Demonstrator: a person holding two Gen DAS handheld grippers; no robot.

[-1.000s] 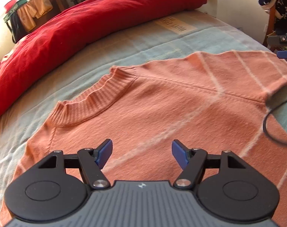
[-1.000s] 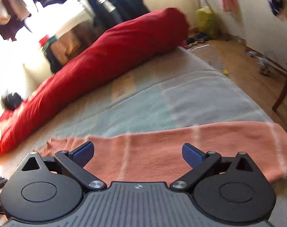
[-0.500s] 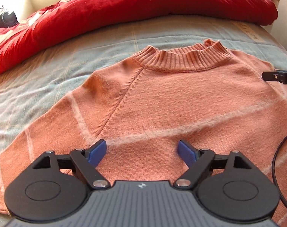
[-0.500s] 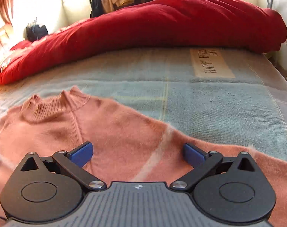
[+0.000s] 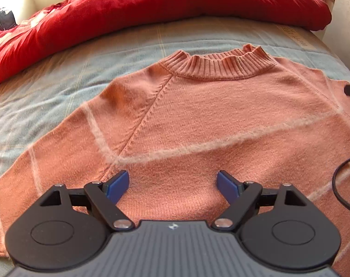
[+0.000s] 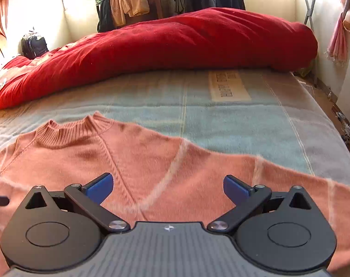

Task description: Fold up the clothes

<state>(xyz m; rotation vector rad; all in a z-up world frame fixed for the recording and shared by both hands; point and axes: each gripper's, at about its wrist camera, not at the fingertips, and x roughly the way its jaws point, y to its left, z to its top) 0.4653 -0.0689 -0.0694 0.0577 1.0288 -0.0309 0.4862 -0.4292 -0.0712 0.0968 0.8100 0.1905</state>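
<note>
Sweater [image 5: 209, 120] lies flat on the bed [image 6: 221, 124]; both my tools, left tool [image 5: 172, 185] and right tool [image 6: 168, 188], hover apart, ready to grasp its sleeves.

A salmon-pink knit sweater [image 5: 221, 120] with pale stripes lies flat, unfolded, sleeves spread, on the bed.

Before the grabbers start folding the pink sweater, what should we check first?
1. Sweater lies spread flat on the bed: ok.
2. Collar faces the red duvet, not bunched: ok.
3. Left gripper jaws wide, nothing between them: ok.
4. Right gripper jaws wide, nothing between them: ok.
5. Black cable lying on the sweater: not ok, could snag.
6. Sleeve ends and hem straight: cannot tell, out of view.
</note>
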